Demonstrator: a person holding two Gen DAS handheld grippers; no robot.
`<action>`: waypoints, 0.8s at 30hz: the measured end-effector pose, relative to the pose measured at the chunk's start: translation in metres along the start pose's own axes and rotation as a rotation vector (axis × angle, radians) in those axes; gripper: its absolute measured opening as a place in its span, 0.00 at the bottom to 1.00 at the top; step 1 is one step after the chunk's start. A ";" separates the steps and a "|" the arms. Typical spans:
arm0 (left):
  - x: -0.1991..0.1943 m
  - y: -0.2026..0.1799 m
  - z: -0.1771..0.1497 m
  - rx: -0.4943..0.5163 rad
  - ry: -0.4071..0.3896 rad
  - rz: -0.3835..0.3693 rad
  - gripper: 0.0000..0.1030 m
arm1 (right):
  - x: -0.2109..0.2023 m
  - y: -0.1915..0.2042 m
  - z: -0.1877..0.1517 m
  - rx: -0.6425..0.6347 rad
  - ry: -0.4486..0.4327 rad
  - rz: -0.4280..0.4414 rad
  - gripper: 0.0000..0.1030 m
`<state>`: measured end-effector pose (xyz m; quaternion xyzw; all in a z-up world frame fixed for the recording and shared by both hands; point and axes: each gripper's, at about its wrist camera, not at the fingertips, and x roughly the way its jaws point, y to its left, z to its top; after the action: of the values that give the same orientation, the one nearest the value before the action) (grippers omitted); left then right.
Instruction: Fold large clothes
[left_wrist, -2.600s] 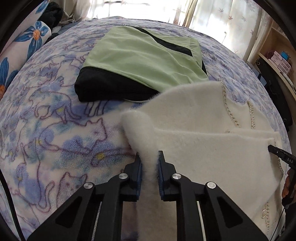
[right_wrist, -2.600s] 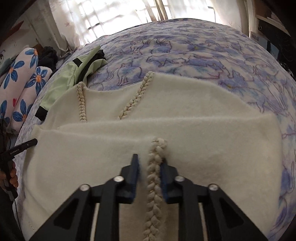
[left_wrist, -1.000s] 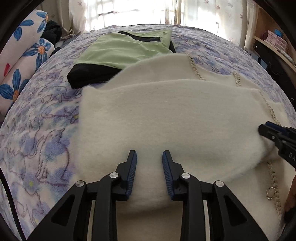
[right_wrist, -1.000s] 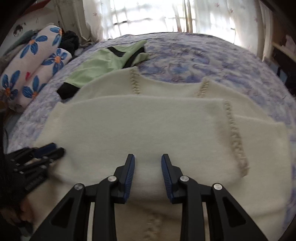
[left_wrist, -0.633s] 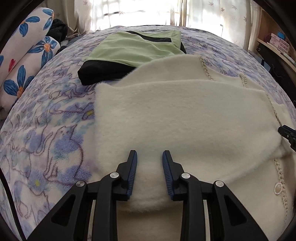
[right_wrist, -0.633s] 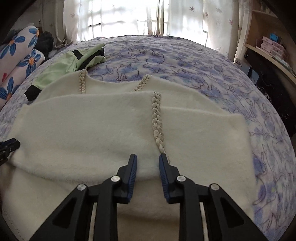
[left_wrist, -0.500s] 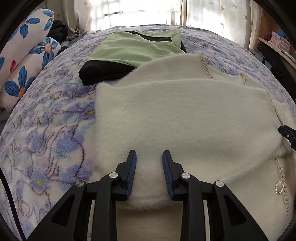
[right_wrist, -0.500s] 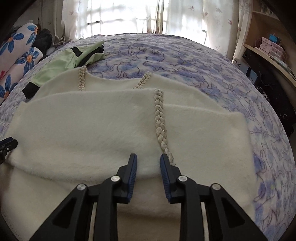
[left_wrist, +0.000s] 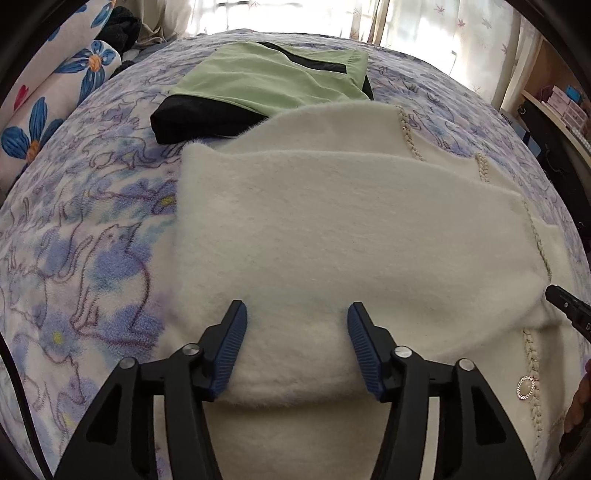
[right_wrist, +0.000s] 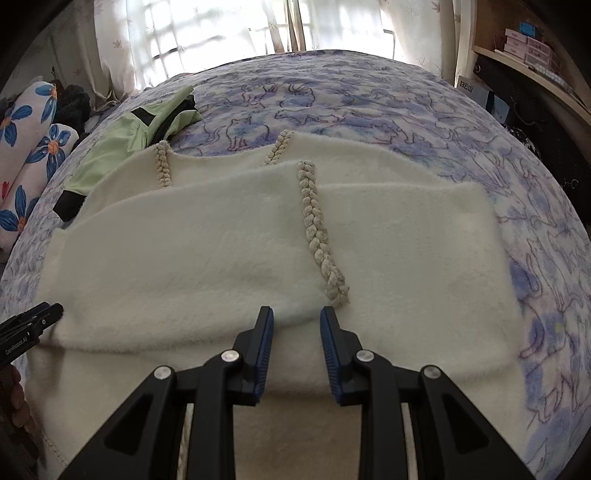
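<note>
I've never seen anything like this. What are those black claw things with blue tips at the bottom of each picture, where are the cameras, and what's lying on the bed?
Each claw is a hand-held two-finger gripper; a person carries one in each hand, and no robot arm is involved. A wide-angle camera sits on each gripper and looks forward along its fingers, which is why the bed bulges. One picture comes from the left gripper, the other from the right gripper. Each also catches the other gripper's tip at its edge.

On the cat-print blanket lies a fluffy cream sweater with braided trim, partly folded over itself. Behind it is a folded green and black garment, and flowered pillows lie at the left.

Both grippers are open above the sweater, holding nothing.
</note>
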<state>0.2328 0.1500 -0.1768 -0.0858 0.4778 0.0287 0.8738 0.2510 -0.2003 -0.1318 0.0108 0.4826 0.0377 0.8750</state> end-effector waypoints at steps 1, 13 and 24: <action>-0.001 -0.003 -0.001 0.008 -0.003 0.011 0.57 | -0.004 0.000 -0.002 0.000 -0.002 0.000 0.25; -0.041 -0.007 -0.021 0.017 -0.115 -0.040 0.62 | -0.055 -0.002 -0.022 -0.008 -0.055 -0.003 0.25; -0.109 0.008 -0.040 -0.035 -0.173 -0.022 0.41 | -0.103 -0.005 -0.048 -0.011 -0.110 0.015 0.25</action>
<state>0.1398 0.1547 -0.1072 -0.1032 0.3992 0.0349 0.9104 0.1562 -0.2137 -0.0710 0.0117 0.4335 0.0461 0.8999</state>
